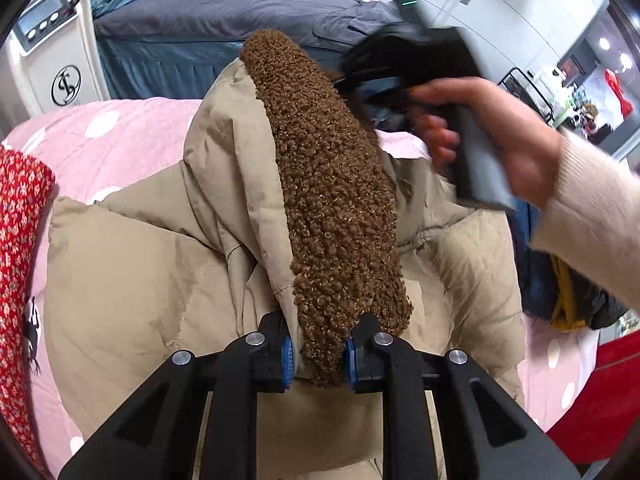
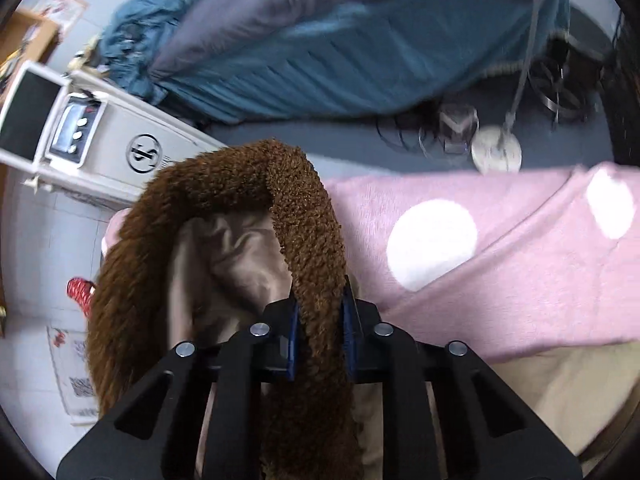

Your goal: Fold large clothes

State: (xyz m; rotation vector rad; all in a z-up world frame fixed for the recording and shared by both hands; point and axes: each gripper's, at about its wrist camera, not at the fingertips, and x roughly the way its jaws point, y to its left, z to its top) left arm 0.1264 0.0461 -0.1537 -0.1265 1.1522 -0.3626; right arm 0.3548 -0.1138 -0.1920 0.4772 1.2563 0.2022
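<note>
My left gripper (image 1: 318, 354) is clamping the brown fleece trim (image 1: 332, 200) of the beige puffer coat (image 1: 132, 264), which is lying mid-frame on the pink dotted blanket (image 1: 100, 128). My right gripper (image 2: 320, 338) is pinching the same trim, hood lining sagging to its left. Red floral fabric (image 1: 18, 240) is sitting at left edge; white appliance (image 1: 48, 52) and blue-skirted bed (image 1: 200, 60) are crowding the upper frame.

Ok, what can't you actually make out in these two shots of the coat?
- Left wrist view: the right gripper is motion-blurred and partly behind the brown fleece trim, so its jaws are unreadable here.
- Left wrist view: the beige coat has its hem and sleeves cut off by the frame and the left gripper.
- Right wrist view: the floor clutter is blurred.
</note>
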